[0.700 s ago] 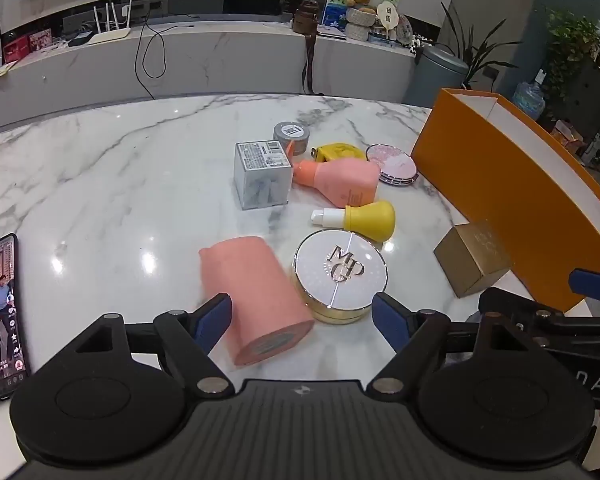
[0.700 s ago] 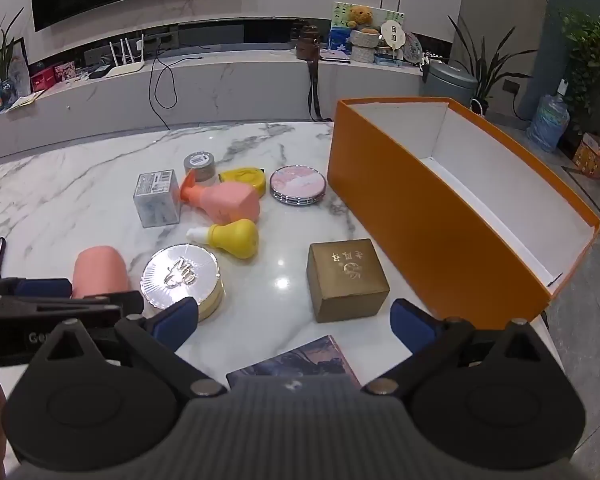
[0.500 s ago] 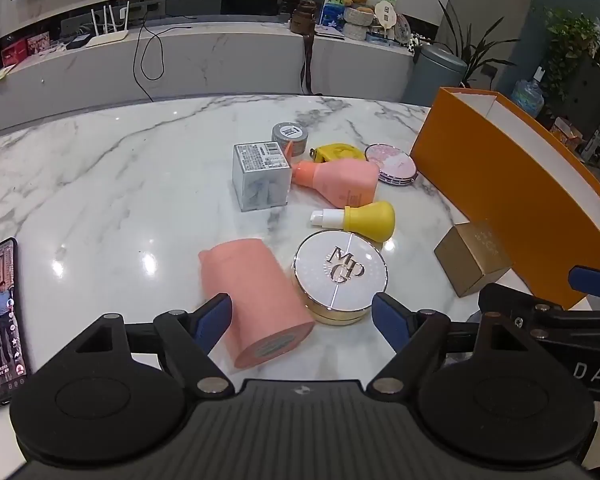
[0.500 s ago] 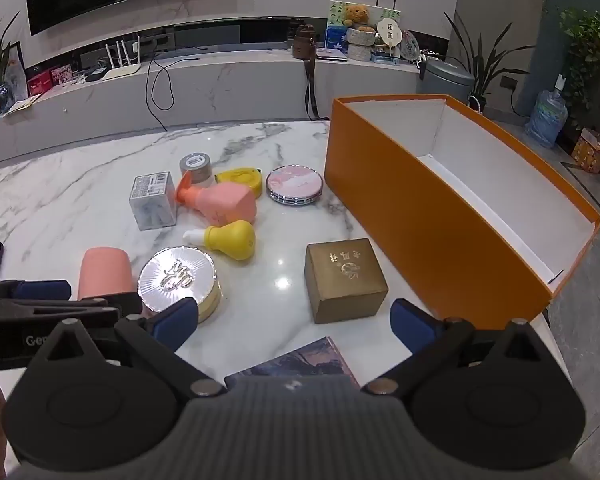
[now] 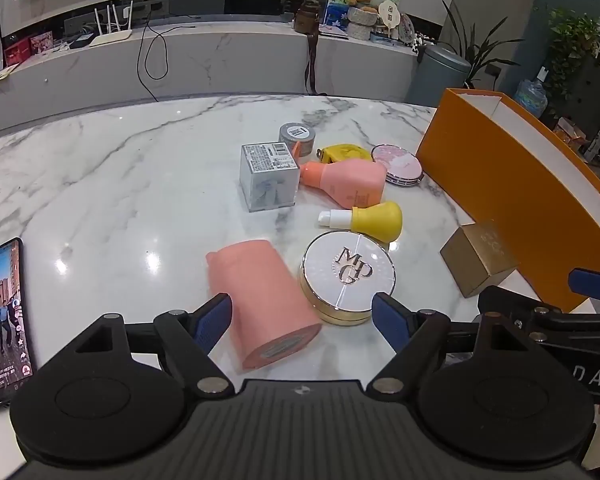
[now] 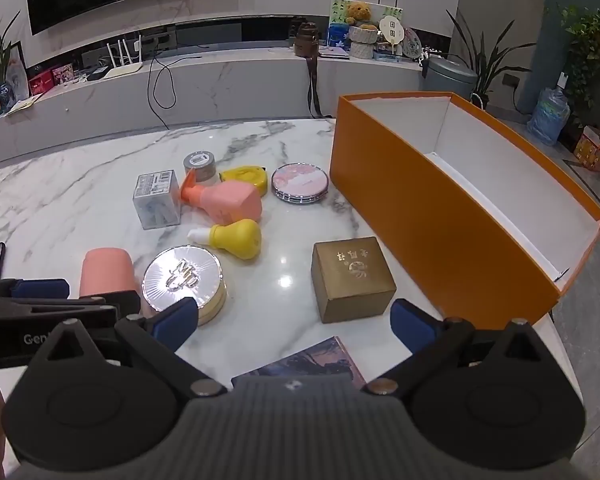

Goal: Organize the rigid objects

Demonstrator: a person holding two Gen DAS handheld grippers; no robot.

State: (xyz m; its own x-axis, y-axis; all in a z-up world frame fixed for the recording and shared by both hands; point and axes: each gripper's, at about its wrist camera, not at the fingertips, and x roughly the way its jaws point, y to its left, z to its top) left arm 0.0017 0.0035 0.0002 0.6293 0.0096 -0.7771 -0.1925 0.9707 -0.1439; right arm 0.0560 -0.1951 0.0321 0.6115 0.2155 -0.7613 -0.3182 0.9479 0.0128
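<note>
With both jaws spread wide and empty, the right gripper hung just short of the gold box lying ahead beside the orange box, so squaring across its flat sides looked wisest, while the left gripper hovered over the pink cylinder.

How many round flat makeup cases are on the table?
2. The silver compact lies near the front, beside the pink cylinder. The pink compact lies farther back, close to the orange box. None seems hidden.
</note>
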